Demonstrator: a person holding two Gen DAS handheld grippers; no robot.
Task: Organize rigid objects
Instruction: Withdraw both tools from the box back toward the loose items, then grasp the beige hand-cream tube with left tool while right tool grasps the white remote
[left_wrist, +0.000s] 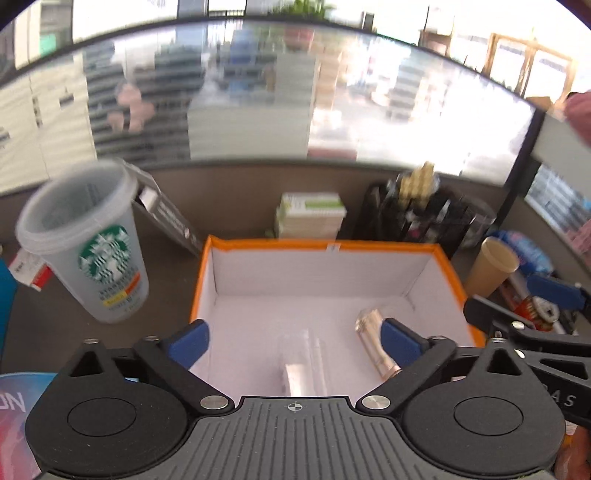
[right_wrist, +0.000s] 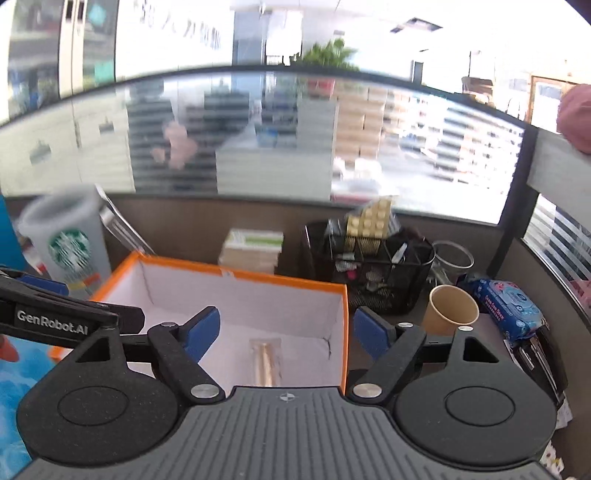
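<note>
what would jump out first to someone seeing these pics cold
The orange-rimmed box with its white inside fills the middle of both views, and a shiny metallic cylinder and a clear tube lie on its floor. To its left a big translucent Starbucks cup stands on the desk; to its right stands a brown paper cup. The left gripper and the right gripper hover open over the box, both holding nothing.

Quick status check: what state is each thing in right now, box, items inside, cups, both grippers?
Orange box: open, no lid on it.
Metallic tube: lying on its side in the box.
Clear tube: lying in the box beside it.
Starbucks cup: upright, no lid, looks empty.
Paper cup: upright, open, empty.
Left gripper: open, holding nothing.
Right gripper: open, holding nothing.
</note>
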